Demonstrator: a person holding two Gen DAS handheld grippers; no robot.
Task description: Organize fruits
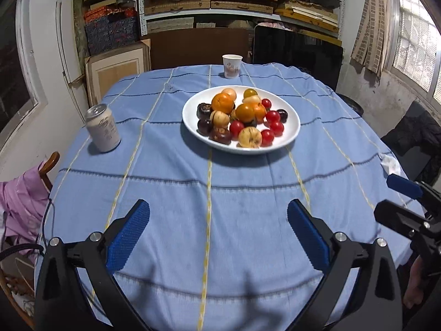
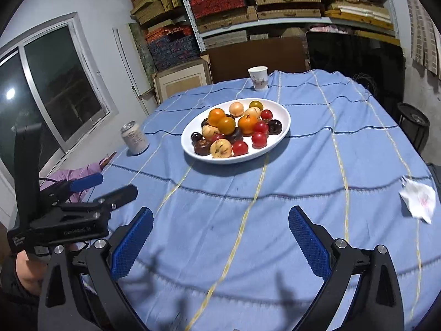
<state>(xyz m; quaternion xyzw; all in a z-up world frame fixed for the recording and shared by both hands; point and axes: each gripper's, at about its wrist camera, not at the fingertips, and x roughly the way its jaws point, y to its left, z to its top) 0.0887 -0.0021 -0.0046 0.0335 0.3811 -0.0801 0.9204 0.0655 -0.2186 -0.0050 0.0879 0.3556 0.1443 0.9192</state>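
Observation:
A white oval plate (image 1: 292, 135) (image 2: 284, 115) stands on the blue tablecloth, piled with fruit: oranges (image 1: 222, 102) (image 2: 216, 116), red tomatoes (image 1: 267, 137) (image 2: 259, 138), dark purple fruits (image 1: 204, 126) (image 2: 274, 127) and pale yellow ones (image 1: 249, 137) (image 2: 220, 148). My left gripper (image 1: 218, 215) is open and empty above the near part of the table, well short of the plate. My right gripper (image 2: 221, 218) is also open and empty, at a similar distance. Each gripper shows at the edge of the other's view.
A silver drinks can (image 1: 102, 127) (image 2: 134, 138) stands left of the plate. A paper cup (image 1: 231, 66) (image 2: 258, 78) stands at the far edge. A crumpled tissue (image 2: 419, 198) lies at the right edge. A chair with pink cloth (image 1: 22, 198) is at the left.

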